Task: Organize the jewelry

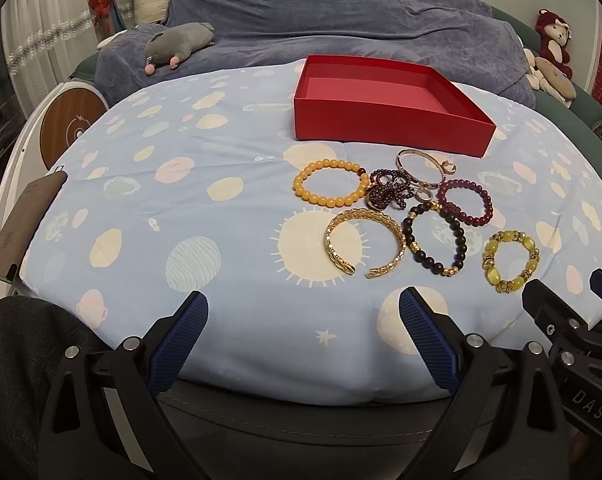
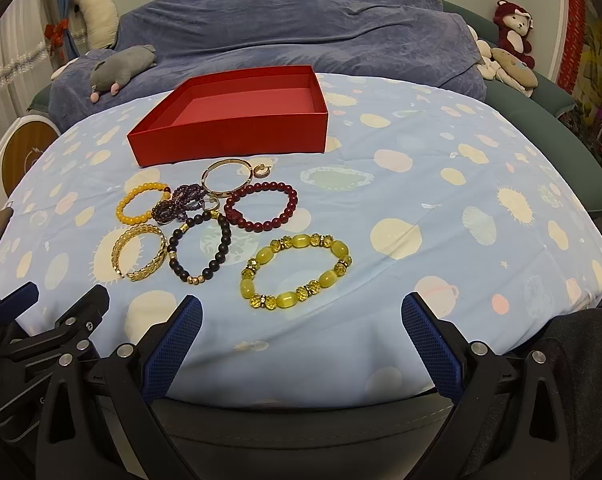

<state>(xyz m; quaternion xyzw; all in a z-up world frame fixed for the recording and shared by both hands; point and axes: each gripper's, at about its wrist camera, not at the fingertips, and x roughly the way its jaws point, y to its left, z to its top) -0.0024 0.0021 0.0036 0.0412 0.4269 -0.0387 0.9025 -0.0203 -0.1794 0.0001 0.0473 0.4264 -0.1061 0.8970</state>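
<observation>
left claw (image 1: 303, 308): jaws spread wide, nothing between them, hanging over the near edge of the bed.
right claw (image 2: 301, 312): same deal, wide open and empty.
jewelry spot: all loose on the planet-print bedsheet (image 2: 441, 200), just in front of the empty red box (image 2: 229, 136).
yellow chunky bead bracelet (image 2: 296, 268): nearest the right claw; probably stretchy and floppy, glossy beads look slippery, so pinch across one side of the strand.
gold cuff bangle (image 1: 366, 242): looks stiff, likely grabs best on the band opposite its gap.
purple bead tangle (image 1: 389, 192): touching its neighbours, may drag them along.
</observation>
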